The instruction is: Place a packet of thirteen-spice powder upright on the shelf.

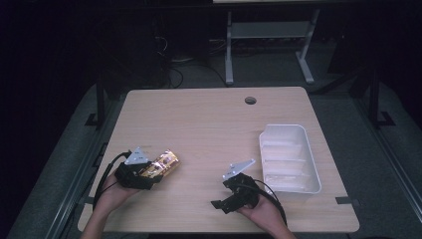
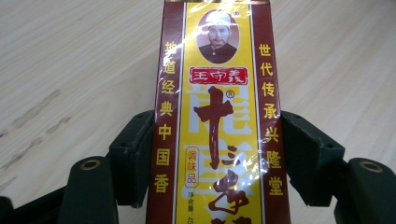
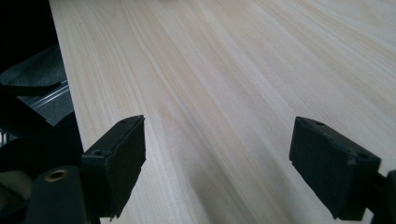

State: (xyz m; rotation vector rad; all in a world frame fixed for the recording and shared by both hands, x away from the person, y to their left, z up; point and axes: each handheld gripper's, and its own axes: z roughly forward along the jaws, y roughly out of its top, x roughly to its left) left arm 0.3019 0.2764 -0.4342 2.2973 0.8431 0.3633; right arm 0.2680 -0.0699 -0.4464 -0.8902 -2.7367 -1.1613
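At the left of the pale wooden table (image 1: 209, 119), the left gripper (image 1: 149, 175) is pinching a glossy yellow-and-maroon rectangular packet printed with Chinese characters (image 2: 217, 121), both black pads pressing on its long sides. The packet is lying near the table's front left corner, pointing away from the hand. Nearer the middle, the right gripper (image 3: 217, 163) is hovering with its jaws spread wide over bare wood. At the right, a white rectangular plastic tray (image 1: 304, 144) is sitting near the table's edge.

Yellow-and-maroon spice box (image 2: 218, 130) clamped lengthwise, near table's left-front corner.
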